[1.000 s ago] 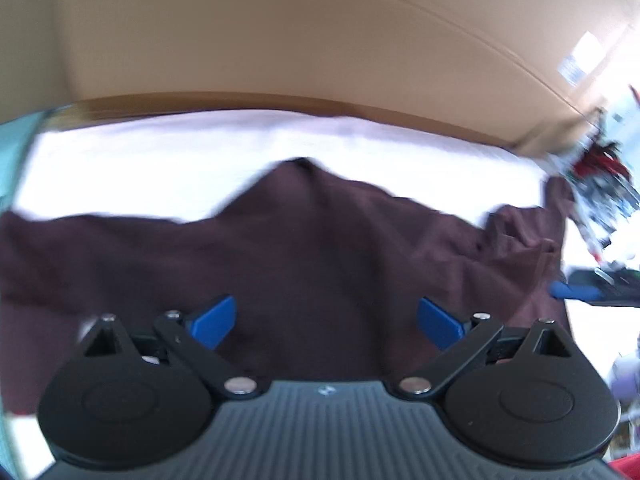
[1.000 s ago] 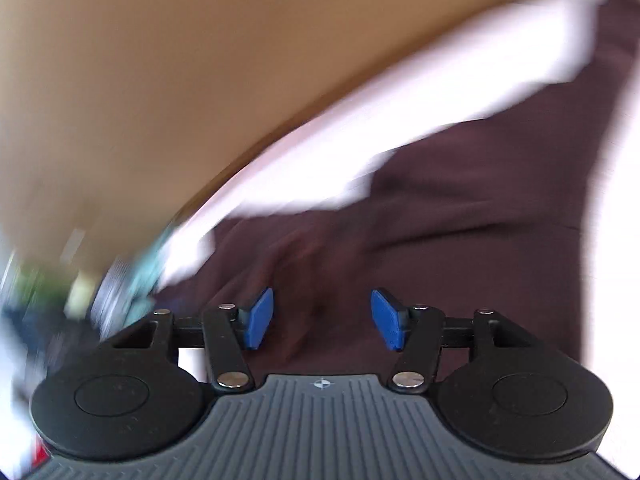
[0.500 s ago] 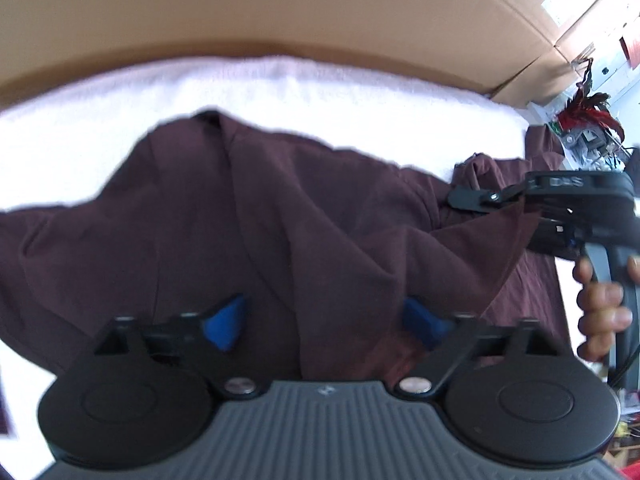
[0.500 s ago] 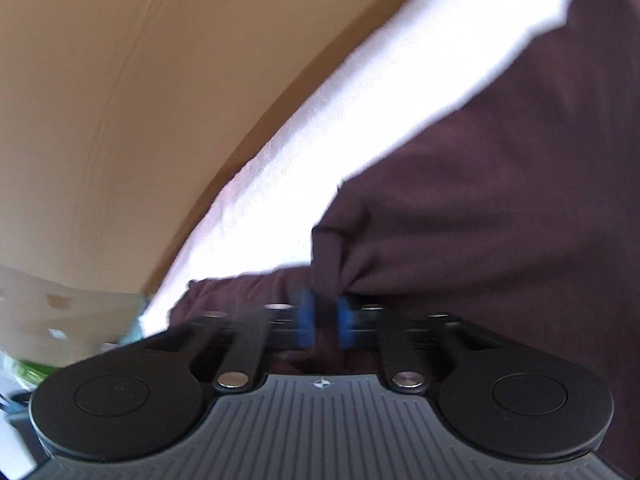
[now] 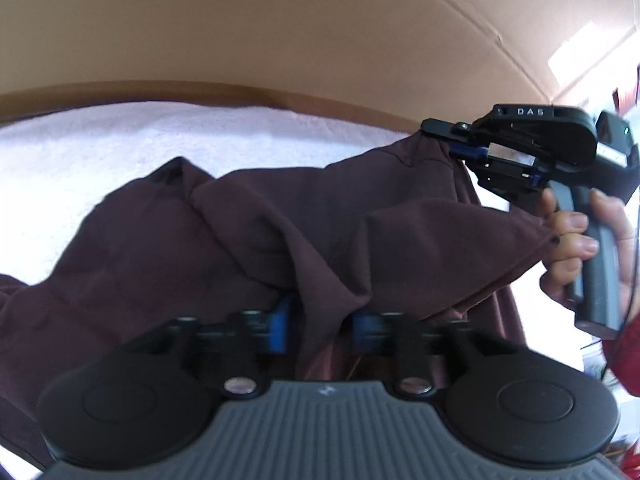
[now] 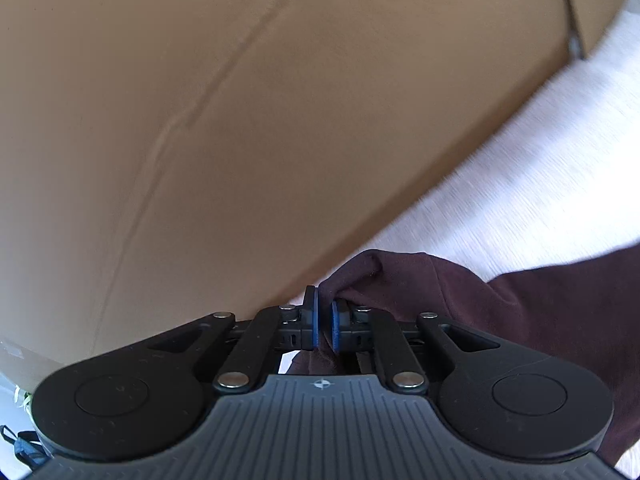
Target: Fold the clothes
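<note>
**Garment stretched between two grippers**

A maroon garment (image 5: 248, 240) is seen on the white towel (image 5: 100, 152), one edge pinched by the right gripper (image 6: 325, 322). A fold lies between the left gripper's (image 5: 318, 330) opening jaws, unpressed, its long axis running across.

The left gripper (image 5: 318, 330) is blurred, its pads (image 5: 280, 330) half behind a fold of garment (image 5: 248, 240). The garment runs off the left edge. Whether the pads press it is unclear.
</note>
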`<state>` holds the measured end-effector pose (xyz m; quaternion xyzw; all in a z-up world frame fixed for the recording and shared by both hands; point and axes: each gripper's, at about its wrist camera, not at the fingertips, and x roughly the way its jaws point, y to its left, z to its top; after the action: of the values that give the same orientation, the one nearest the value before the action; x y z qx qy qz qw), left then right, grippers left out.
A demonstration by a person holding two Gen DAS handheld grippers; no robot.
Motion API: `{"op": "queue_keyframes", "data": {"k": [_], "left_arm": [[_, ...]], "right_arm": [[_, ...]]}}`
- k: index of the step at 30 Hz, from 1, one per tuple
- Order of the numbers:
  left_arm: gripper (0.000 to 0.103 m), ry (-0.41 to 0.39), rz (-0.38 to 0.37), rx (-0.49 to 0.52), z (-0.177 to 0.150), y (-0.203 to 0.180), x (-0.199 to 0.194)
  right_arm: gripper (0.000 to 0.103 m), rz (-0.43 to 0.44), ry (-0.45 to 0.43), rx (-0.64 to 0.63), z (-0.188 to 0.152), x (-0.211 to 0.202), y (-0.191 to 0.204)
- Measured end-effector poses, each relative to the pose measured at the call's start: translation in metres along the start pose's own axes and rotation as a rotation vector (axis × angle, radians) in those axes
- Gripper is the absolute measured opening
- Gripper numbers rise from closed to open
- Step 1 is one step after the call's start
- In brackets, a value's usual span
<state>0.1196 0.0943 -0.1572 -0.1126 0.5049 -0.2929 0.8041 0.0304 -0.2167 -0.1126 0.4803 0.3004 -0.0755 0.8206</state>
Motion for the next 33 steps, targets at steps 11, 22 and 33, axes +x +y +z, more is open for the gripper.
{"op": "queue_keyframes", "data": {"k": [11, 22, 33], "left_arm": [[0.076, -0.160, 0.024, -0.255, 0.028, 0.048, 0.005], [0.007, -0.224, 0.168, -0.176, 0.050, 0.037, 0.017], [0.012, -0.339, 0.290, -0.054, 0.074, 0.030, 0.001]], "right_arm": [[0.007, -0.017, 0.080, -0.026, -0.005, 0.022, -0.026], [0.007, 0.005, 0.073, -0.091, 0.006, 0.044, -0.004], [0.006, 0.007, 0.012, -0.227, 0.025, 0.091, 0.040]]}}
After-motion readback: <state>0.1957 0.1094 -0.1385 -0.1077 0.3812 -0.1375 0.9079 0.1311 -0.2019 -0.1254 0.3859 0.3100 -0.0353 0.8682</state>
